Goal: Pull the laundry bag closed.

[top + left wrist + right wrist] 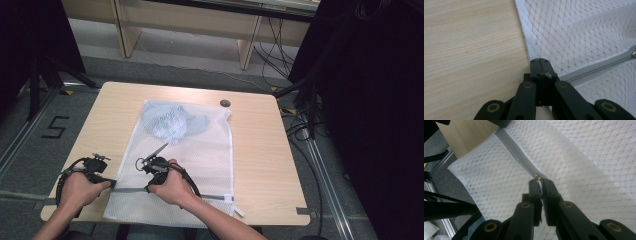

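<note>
One wooden table [260,165] takes the middle of the high view, and one white mesh laundry bag [200,150] lies flat on it, reaching from the upper centre down to the lower edge of the tabletop. Inside the bag, in its upper part, sits one bundle of pale blue cloth [172,122]. One grey zipper [131,189] runs across the lower part of the bag. Two grippers are at this zipper. The left gripper [111,183], at the lower left of the frame, has its jaws pressed together on the left end of the zipper at the bag's edge; in the left gripper view the jaws meet with the grey tape coming out to the right. The right gripper [539,180] has its jaws almost together on the small metal zipper pull [537,177], in the centre of the right gripper view. One small dark round object [225,103] lies on the table just beside the bag's upper right corner.
</note>
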